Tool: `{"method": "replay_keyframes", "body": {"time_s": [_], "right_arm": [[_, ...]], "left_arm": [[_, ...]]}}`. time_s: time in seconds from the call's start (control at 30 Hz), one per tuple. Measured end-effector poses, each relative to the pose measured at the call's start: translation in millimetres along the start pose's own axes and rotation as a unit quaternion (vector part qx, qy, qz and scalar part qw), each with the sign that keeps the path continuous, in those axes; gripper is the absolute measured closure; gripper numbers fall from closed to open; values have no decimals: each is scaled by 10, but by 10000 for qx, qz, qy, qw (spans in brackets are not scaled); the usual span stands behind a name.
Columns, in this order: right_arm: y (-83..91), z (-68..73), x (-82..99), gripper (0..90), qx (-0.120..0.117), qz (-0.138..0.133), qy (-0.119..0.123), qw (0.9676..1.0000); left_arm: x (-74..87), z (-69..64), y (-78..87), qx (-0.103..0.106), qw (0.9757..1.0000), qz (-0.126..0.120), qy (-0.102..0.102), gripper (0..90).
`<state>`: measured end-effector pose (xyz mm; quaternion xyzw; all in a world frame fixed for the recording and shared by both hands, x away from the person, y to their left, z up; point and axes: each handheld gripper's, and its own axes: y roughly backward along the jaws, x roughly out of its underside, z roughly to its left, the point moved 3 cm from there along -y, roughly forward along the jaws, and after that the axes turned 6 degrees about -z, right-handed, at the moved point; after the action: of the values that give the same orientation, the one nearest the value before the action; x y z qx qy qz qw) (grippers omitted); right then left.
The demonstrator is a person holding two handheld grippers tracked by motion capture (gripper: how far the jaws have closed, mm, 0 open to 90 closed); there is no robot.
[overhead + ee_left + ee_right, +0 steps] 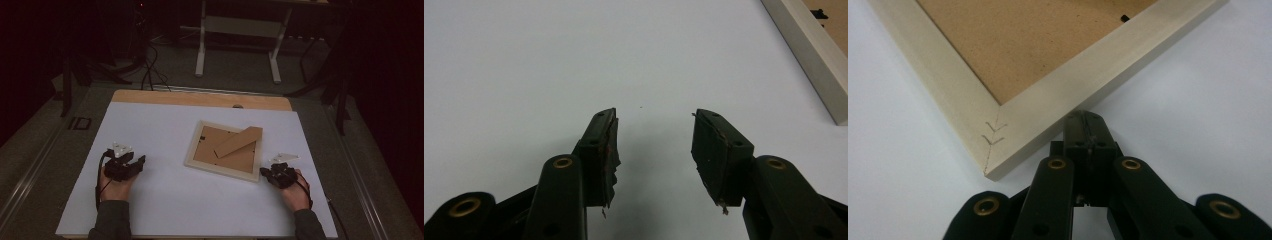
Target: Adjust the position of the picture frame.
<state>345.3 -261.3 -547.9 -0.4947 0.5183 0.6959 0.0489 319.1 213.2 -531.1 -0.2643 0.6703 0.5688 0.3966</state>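
A pale wooden picture frame (223, 168) lies face down on the white table sheet (165, 195), its brown backing board up and a brown stand flap (239, 141) across it. My right gripper (264, 173) sits at the frame's near right corner (993, 150), its jaws shut with nothing between them, tips right against the frame's edge (1083, 116). My left gripper (141, 161) rests on the sheet to the left of the frame, jaws open and empty (654, 130). The frame's edge (809, 55) runs past the upper right in the left gripper view.
The wooden tabletop (200, 98) shows beyond the sheet's far edge. A white-legged table (240, 30) stands on the dark floor behind. Cables (147, 70) lie on the floor at the back left.
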Motion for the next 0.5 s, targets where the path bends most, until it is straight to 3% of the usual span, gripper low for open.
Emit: {"method": "replay_keyframes", "body": {"time_s": [0.5], "right_arm": [[-48, 161, -50, 900, -212, 24, 276, 9994]], "left_arm": [[4, -11, -13, 4, 10000, 28, -15, 541]]}}
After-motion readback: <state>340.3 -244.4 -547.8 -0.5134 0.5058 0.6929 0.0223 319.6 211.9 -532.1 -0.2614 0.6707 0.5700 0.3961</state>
